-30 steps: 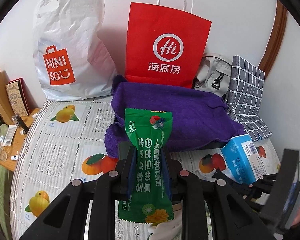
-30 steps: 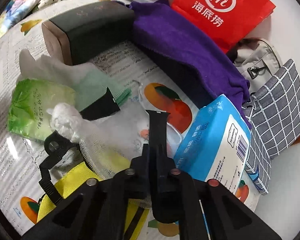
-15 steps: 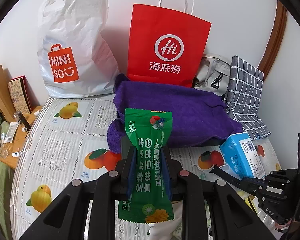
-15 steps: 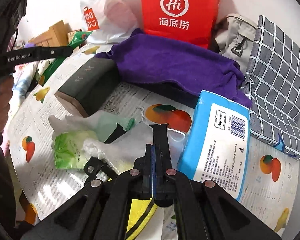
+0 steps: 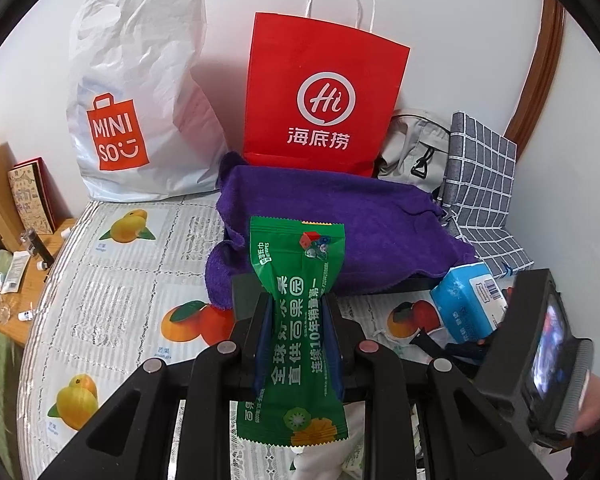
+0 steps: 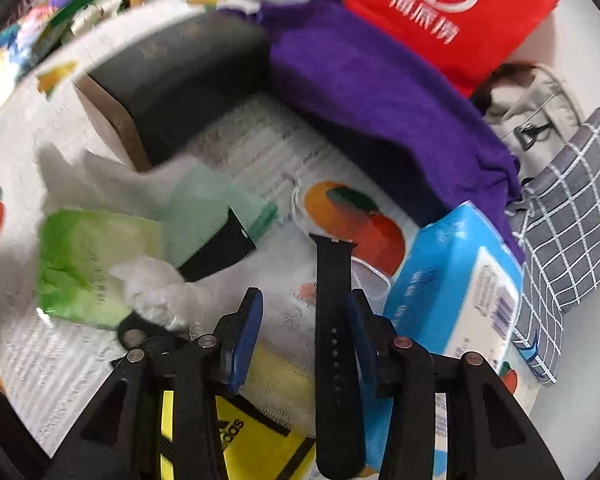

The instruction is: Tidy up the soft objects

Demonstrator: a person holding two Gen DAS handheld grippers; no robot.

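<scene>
My left gripper [image 5: 298, 312] is shut on a green wet-wipes packet [image 5: 298, 312] and holds it upright above the table, in front of a purple towel [image 5: 340, 224]. My right gripper [image 6: 306, 312] is open; a black watch strap [image 6: 334, 320] lies against its right finger, over a clear plastic bag [image 6: 204, 292]. A blue tissue pack [image 6: 456, 272] lies to its right, a light green packet [image 6: 88, 260] to its left. The right gripper's body shows in the left wrist view [image 5: 540, 352].
A white Miniso bag [image 5: 140, 100] and a red paper bag [image 5: 324, 100] stand against the back wall. A grey checked bag [image 5: 480, 184] lies at the right. A dark box [image 6: 180, 80] lies by the towel. A yellow bag [image 6: 260, 420] lies under my right gripper.
My right gripper has opened; the watch strap it was shut on now rests against its right finger. It swung back over the clutter. My left gripper still holds the green packet.
</scene>
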